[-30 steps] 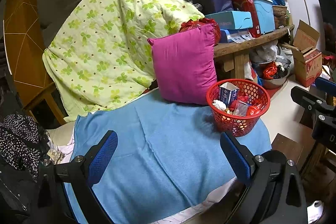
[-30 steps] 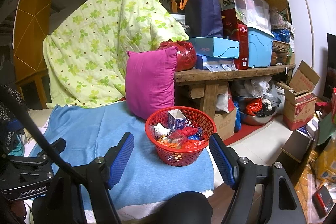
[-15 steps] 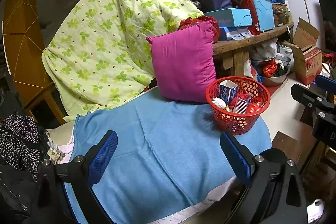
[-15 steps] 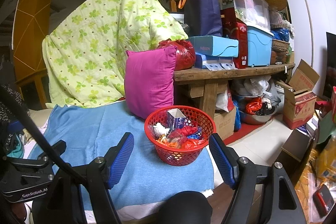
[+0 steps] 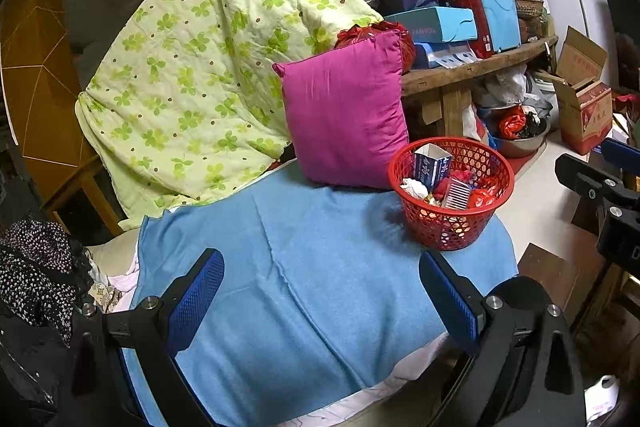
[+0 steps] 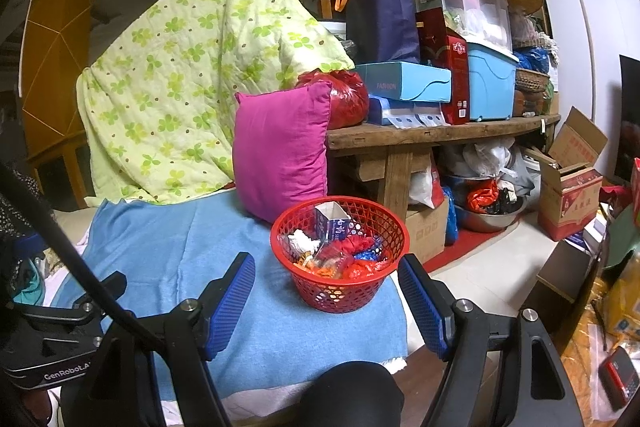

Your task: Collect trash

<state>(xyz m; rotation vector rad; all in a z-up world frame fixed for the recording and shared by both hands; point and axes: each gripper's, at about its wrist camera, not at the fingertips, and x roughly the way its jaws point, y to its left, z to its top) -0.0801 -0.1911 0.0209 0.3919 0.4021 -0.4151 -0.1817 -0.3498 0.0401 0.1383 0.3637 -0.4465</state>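
Observation:
A red mesh basket (image 5: 476,227) (image 6: 316,291) stands on the blue blanket (image 5: 304,259) (image 6: 168,247) near its right end. It holds a small blue-and-white carton (image 5: 430,167) (image 6: 334,223), crumpled white paper (image 6: 300,241) and red and blue wrappers (image 6: 356,255). My left gripper (image 5: 322,293) is open and empty, above the blanket, left of and nearer than the basket. My right gripper (image 6: 326,297) is open and empty, its fingers either side of the basket's near wall but short of it. The right gripper's body also shows in the left wrist view (image 5: 600,187).
A magenta pillow (image 5: 344,123) (image 6: 280,151) leans behind the basket against a green-patterned quilt (image 5: 200,67). A wooden bench (image 6: 420,139) stacked with boxes and bins stands to the right, with bags, a metal bowl (image 6: 488,215) and cardboard boxes (image 6: 572,183) on the floor.
Both views have drifted only slightly; the basket sits a touch closer to my right gripper. Both grippers stay open and empty.

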